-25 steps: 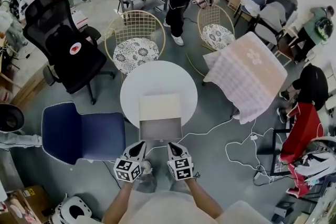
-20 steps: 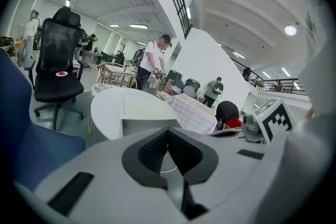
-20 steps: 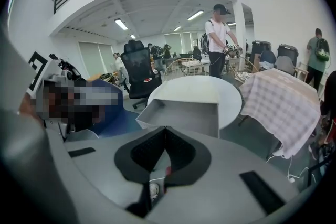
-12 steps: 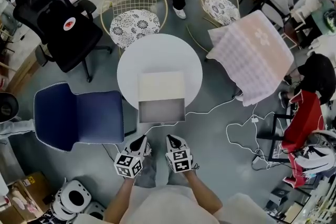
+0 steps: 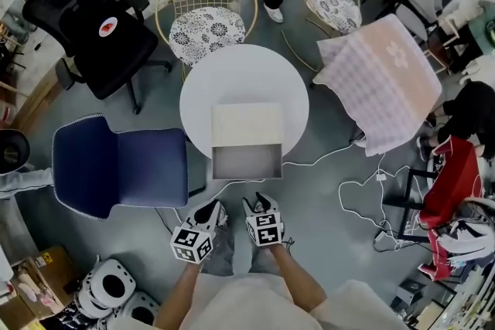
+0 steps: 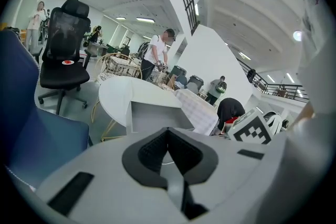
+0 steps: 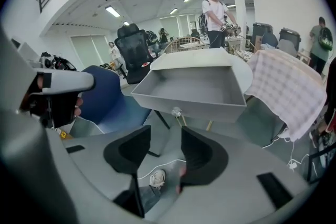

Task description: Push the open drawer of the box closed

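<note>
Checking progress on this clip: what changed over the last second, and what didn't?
The left gripper and right gripper drew back from the drawer, toward the person. The right gripper's jaws have just been opening, nothing between them. The drawer stays open; the box sits unmoved on the table.

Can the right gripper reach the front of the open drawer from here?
Likely yes. The right gripper, whose empty jaws have just been opening, hangs just short of the drawer, not touching; only open air separates it from the front's knob.
</note>
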Demonstrator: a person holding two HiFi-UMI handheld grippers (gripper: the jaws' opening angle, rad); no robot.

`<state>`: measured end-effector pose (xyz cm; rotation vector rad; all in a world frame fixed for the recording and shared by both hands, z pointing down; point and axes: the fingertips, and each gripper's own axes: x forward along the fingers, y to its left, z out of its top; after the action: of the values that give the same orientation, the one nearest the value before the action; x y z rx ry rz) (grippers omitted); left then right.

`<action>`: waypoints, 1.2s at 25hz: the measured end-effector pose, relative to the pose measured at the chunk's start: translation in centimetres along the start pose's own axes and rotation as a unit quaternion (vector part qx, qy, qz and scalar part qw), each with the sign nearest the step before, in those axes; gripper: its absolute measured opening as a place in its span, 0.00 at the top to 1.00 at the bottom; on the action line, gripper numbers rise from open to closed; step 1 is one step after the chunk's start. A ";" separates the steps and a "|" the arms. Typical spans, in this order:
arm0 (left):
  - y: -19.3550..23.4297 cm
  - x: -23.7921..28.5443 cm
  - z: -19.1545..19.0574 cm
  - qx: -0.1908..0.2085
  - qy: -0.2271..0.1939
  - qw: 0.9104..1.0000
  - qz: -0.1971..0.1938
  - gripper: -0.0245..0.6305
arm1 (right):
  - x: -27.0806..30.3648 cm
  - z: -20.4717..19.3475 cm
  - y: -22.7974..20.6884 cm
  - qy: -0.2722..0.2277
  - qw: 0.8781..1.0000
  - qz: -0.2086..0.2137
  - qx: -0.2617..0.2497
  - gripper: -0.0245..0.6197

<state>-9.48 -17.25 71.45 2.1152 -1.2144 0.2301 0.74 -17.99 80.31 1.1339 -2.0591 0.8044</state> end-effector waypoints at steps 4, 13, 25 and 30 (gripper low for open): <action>-0.1 -0.3 -0.1 0.002 0.003 1.000 -0.002 0.95 | 1.7 0.2 -0.3 0.009 1.000 -0.009 0.002 0.66; -0.1 -0.8 -0.7 0.000 0.007 1.000 0.001 0.95 | 5.3 1.9 -1.7 0.021 0.999 -0.032 0.007 0.67; 0.8 -1.3 -0.8 -0.001 0.009 1.000 0.009 0.95 | 5.1 2.3 -1.7 0.029 0.998 -0.059 0.009 0.85; -0.1 -0.7 -0.6 0.001 0.006 1.000 0.000 0.95 | 4.7 2.8 -1.8 0.028 0.998 -0.061 0.009 0.85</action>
<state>-9.66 -16.30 71.55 2.1118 -1.2085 0.2442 -0.38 -23.15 82.61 1.2211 -1.9213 0.7868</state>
